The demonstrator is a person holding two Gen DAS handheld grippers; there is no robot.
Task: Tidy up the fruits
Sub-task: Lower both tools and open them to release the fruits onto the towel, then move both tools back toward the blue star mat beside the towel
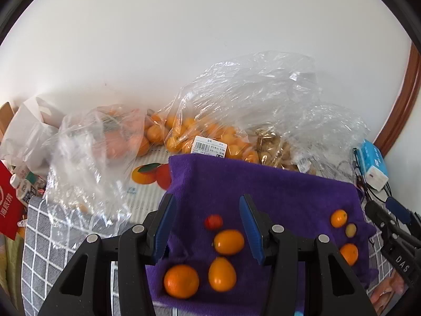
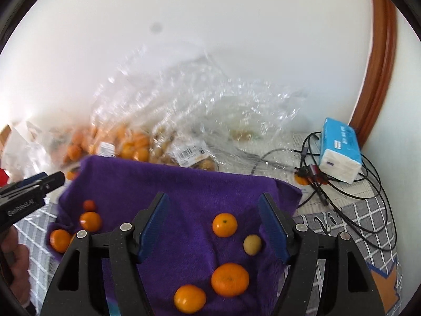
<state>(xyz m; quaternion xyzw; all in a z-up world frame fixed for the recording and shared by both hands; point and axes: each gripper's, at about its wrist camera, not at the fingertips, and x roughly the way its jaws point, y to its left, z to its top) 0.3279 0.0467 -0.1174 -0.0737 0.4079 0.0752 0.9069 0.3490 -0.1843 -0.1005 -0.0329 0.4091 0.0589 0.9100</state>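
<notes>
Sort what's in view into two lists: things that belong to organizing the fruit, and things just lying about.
For the job:
- purple cloth
- loose oranges on it
- small red fruit
- small yellowish fruit
- clear bags of fruit

Lying about:
- tissue pack
- black cables
- red packet

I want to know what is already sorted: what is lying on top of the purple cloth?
Loose fruit lies on the purple cloth: oranges, oval orange fruits, one small red fruit and one yellowish fruit. The grippers' bodies cover its near edge.
</notes>
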